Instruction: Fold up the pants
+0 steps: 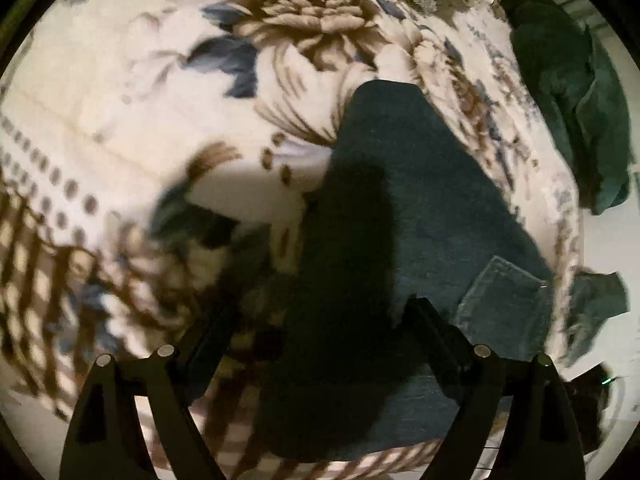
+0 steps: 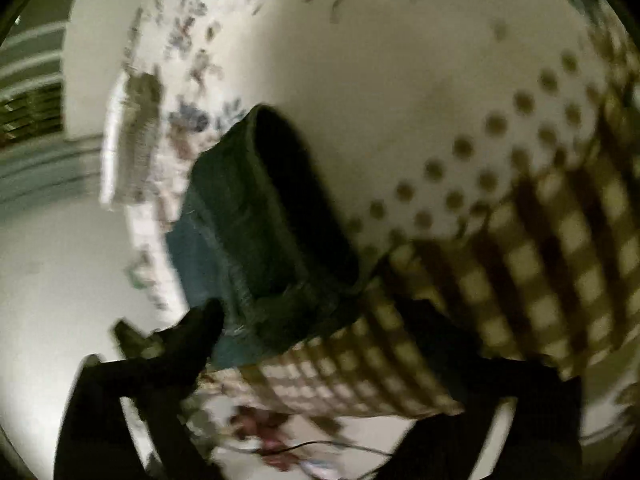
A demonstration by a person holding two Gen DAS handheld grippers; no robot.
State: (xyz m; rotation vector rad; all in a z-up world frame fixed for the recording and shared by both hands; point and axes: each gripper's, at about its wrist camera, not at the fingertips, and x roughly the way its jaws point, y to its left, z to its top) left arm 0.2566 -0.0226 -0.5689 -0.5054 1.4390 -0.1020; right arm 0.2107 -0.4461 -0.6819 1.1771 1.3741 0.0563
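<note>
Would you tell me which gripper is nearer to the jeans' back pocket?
Left. The left gripper hangs open over the jeans, beside the back pocket; the right gripper shows no pocket.

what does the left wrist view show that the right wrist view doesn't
Only the left wrist view shows the jeans' back pocket, the big brown flower print and a heap of dark green clothes at the right edge.

Only the right wrist view shows the open tube end of a pant leg and a cable near the bottom.

Both show the jeans lying on the patterned blanket, with each view's open tongs, left and right, over them.
</note>
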